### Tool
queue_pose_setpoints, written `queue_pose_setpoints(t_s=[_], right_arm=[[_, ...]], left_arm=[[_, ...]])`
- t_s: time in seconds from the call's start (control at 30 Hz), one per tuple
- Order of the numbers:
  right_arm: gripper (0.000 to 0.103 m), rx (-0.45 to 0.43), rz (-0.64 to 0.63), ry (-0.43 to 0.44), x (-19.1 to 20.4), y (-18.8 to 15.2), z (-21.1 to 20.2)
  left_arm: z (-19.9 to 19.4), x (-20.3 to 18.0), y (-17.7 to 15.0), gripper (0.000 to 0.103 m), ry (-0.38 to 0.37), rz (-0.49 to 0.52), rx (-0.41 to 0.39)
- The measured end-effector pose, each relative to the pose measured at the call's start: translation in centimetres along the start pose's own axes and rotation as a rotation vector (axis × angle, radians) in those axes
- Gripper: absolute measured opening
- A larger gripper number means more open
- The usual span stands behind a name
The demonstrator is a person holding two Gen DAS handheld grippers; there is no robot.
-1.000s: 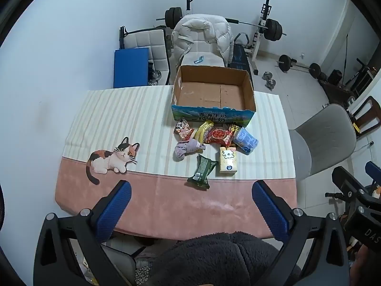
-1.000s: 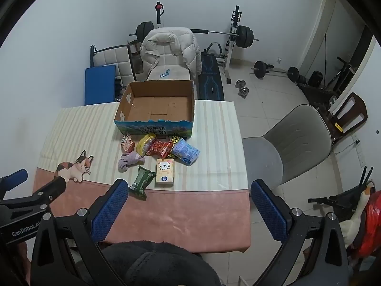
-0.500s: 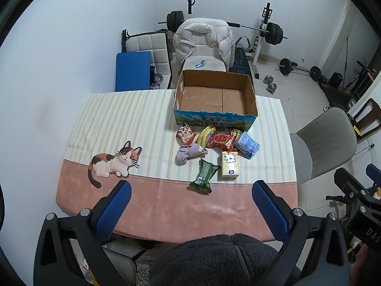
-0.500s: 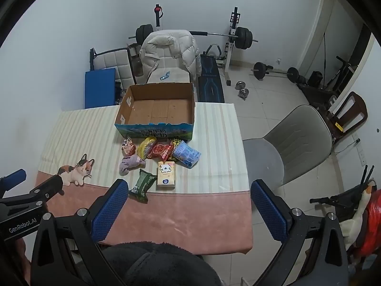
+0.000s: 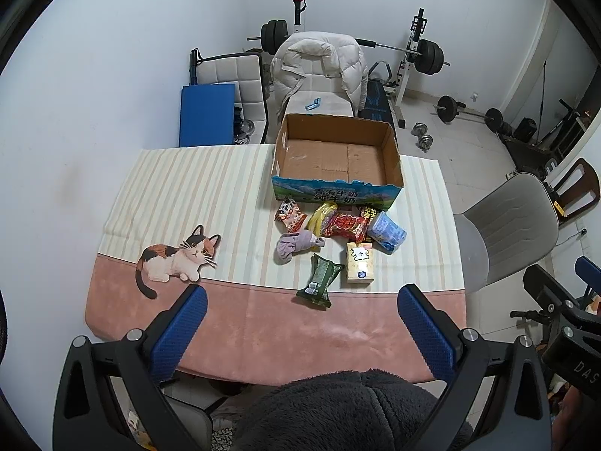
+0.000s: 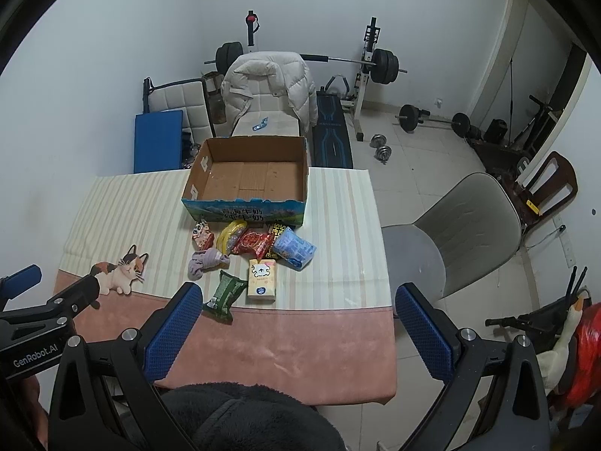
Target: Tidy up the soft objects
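An empty cardboard box (image 5: 338, 158) (image 6: 249, 178) stands at the table's far side. In front of it lie several soft packs: a green pack (image 5: 319, 280) (image 6: 225, 295), a cream tissue pack (image 5: 360, 262) (image 6: 262, 281), a purple cloth (image 5: 296, 245) (image 6: 206, 261), a red snack bag (image 5: 345, 224) (image 6: 253, 242), a yellow bag (image 5: 319, 215), a blue pack (image 5: 387, 230) (image 6: 295, 250). My left gripper (image 5: 300, 323) and right gripper (image 6: 296, 319) are both open and empty, held high above the table's near edge.
The table (image 5: 188, 195) has a striped and pink cloth with a cat picture (image 5: 176, 259). A grey chair (image 6: 462, 240) stands at the right. A chair with a white jacket (image 5: 319, 64) and gym weights (image 6: 383, 65) stand behind the table.
Both grippers have shifted slightly, and the table scene sits a little lower in both views. Nothing on the table has moved.
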State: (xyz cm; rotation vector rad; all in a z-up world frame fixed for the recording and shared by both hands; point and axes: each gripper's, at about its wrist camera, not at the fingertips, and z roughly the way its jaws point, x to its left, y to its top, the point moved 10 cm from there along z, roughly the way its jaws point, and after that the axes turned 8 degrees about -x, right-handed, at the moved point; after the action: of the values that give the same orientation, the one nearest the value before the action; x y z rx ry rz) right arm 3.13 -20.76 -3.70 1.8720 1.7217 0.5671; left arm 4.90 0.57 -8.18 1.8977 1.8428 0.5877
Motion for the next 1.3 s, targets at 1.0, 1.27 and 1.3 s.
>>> queue_pose_setpoints(t_s=[1.0,1.27,1.3], right_arm=[[0.103,-0.005,-0.006,0.001,0.1,0.5,0.1],[0.103,-0.009,-0.007,0.003,0.1,0.6,0.2],[0.103,-0.009,-0.007,0.002,0.1,0.5,0.2]], left_arm=[[0.1,-1.2,0.7,0.103,-0.015,0.001,-0.006],[0.2,-1.0,0.7,0.103,-0.017,0.001,-0.004],[0.2,-1.1,0.7,0.103,-0.017,0.001,-0.005]])
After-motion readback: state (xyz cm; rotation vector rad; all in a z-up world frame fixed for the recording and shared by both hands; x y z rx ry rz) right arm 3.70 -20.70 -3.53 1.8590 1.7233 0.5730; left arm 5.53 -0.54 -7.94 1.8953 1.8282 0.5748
